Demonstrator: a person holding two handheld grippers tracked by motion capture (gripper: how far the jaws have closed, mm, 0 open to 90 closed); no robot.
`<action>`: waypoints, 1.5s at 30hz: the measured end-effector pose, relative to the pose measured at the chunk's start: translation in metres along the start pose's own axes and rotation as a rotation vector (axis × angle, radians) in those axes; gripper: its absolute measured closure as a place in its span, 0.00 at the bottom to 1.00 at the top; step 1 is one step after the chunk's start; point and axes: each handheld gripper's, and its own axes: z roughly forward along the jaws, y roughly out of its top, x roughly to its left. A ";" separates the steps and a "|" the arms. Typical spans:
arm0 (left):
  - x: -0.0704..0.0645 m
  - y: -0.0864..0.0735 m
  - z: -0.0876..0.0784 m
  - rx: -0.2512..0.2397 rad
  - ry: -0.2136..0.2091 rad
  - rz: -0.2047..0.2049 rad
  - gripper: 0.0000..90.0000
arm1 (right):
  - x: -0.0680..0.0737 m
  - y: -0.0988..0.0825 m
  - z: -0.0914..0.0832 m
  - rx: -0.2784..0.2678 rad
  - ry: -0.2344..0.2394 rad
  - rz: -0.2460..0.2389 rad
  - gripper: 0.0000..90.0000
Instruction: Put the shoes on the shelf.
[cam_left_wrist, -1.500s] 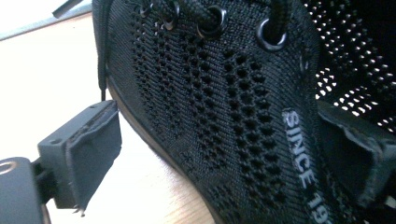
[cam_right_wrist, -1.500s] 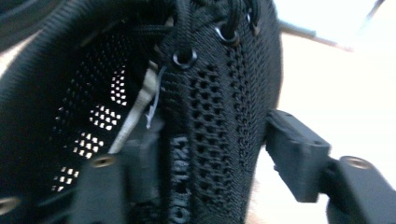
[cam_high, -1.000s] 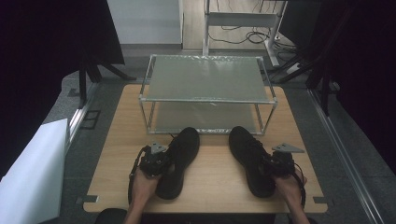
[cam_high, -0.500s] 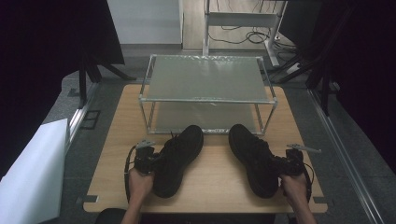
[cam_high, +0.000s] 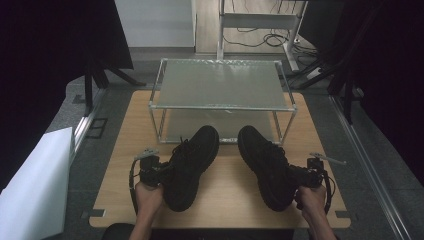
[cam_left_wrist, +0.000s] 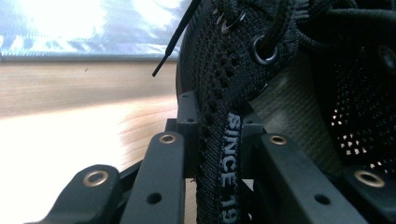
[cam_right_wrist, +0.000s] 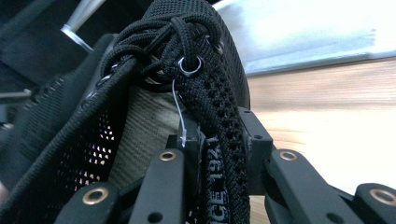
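Two black shoes are in my grip, one per gripper, and both have come back toward me since a second ago: the left shoe (cam_high: 190, 167) then sat with its toe nearly under the rack's front rail, and now its toe points to about one o'clock with a clear strip of wood between it and the rail, while the heel hangs near the table's near edge. My left gripper (cam_high: 159, 172) has just been closing a little further, and in the left gripper view the jaws pinch the shoe's knit collar wall (cam_left_wrist: 219, 154), the lettered strip squeezed between them, so that grip looks firm. My right gripper (cam_high: 299, 176) has barely shifted; in the right gripper view its jaws clamp the collar wall of the right shoe (cam_right_wrist: 219, 140) just below the laces, and from above the right shoe (cam_high: 265, 165) points to about eleven o'clock. I judge the left shoe is starting to lift, so the pair looks ready to carry to the rack (cam_high: 222, 85), which stands at twelve o'clock on the table (cam_high: 225, 200). That rack is the only holder here: its frosted top shelf is bare, and its lower shelf (cam_high: 220, 125), as far as I can see through the frame, holds nothing either. Whether the shoes go on top or below I cannot tell.
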 end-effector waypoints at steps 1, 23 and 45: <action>-0.002 0.000 -0.001 -0.007 -0.001 0.006 0.86 | 0.002 0.000 0.000 -0.006 0.017 0.007 0.83; -0.033 0.019 -0.014 -0.142 -0.071 -0.055 0.85 | 0.036 0.017 -0.004 -0.106 0.164 0.084 0.83; -0.039 0.071 -0.012 -0.248 -0.104 -0.119 0.85 | 0.073 0.070 0.010 -0.188 0.171 0.138 0.83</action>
